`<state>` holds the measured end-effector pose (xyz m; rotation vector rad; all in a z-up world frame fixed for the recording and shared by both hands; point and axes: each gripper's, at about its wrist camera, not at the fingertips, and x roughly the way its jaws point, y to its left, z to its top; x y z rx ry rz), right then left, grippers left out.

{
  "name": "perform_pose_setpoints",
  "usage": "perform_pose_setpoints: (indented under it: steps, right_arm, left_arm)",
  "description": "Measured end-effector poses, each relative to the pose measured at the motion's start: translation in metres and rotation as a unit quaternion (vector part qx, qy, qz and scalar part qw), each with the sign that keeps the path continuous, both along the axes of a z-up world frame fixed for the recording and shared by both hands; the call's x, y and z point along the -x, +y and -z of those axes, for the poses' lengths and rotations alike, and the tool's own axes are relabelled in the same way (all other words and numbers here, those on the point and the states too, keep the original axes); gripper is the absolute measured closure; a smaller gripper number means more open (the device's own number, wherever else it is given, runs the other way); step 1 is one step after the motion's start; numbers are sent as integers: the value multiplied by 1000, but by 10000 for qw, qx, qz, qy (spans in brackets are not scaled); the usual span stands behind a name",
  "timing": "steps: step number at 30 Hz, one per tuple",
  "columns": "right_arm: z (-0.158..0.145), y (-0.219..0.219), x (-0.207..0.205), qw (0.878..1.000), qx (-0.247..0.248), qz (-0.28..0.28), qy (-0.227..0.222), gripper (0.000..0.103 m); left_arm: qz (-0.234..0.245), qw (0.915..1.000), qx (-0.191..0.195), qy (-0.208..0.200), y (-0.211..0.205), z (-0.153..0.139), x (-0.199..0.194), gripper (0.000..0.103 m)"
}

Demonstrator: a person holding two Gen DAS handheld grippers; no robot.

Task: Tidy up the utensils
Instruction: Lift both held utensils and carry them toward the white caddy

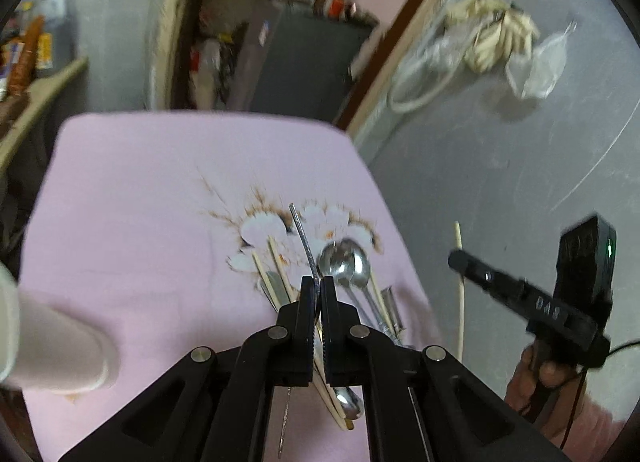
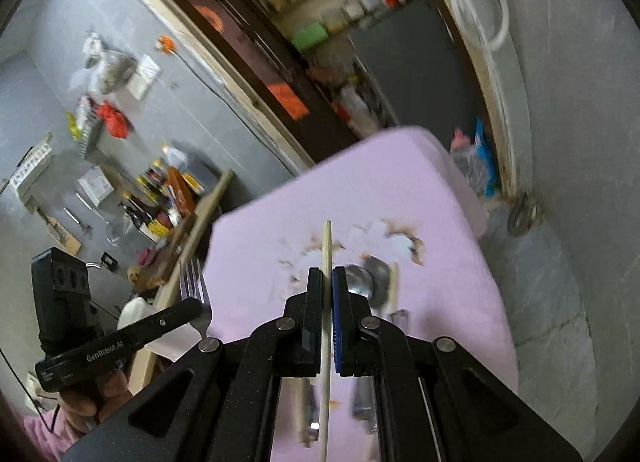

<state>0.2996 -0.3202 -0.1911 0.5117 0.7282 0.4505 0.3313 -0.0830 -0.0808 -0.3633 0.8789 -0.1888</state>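
Observation:
My left gripper (image 1: 317,282) is shut on a metal fork (image 1: 303,238), which I see edge on here, lifted above the pink flowered cloth (image 1: 140,201). From the right wrist view the same fork (image 2: 194,282) shows its tines sticking up past the left gripper (image 2: 198,308). My right gripper (image 2: 327,274) is shut on a wooden chopstick (image 2: 327,246) that runs straight between its pads. Seen from the left, the right gripper (image 1: 456,260) holds that chopstick (image 1: 461,302) upright off the cloth's right edge. Spoons (image 1: 344,262), more chopsticks (image 1: 276,262) and other cutlery lie heaped on the cloth below.
A white rounded object (image 1: 56,346) sits at the cloth's left side. A wooden shelf with bottles (image 2: 168,189) stands to the left, a doorway with a dark cabinet (image 1: 304,57) behind. A grey wall (image 1: 500,165) runs close along the right.

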Motion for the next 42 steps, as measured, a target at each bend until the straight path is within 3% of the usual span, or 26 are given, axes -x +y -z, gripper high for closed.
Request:
perform_pose_setpoints:
  steps: [6,13,22,28,32,42]
  right_arm:
    - [-59,30,37,9948,-105,254,-978,99]
    - [-129,91,55,9764,-367,470,-2078,99]
    - [-164,193,62,9559,-483,347,-2876,99]
    - [-166,240,50,9484,-349,299,-3137,99]
    - [-157,263,38,9500,-202,239,-3108,99]
    - [-114,290,22,9592,151,119,-2822,99]
  left_arm:
    - [-282,9968,244,-704,36,-39,37,100]
    - [-279,9903,492,-1272,94,-88,61,100]
    - [-743,9784,331,-1899,200,-140,102,100]
    - [-1165,9698,213,-2132,255,-138,111,100]
    - [-1430,9655,282,-2157,282,-122,104,100]
    - [-1481,9689,297,-1961,295,-70,81,100]
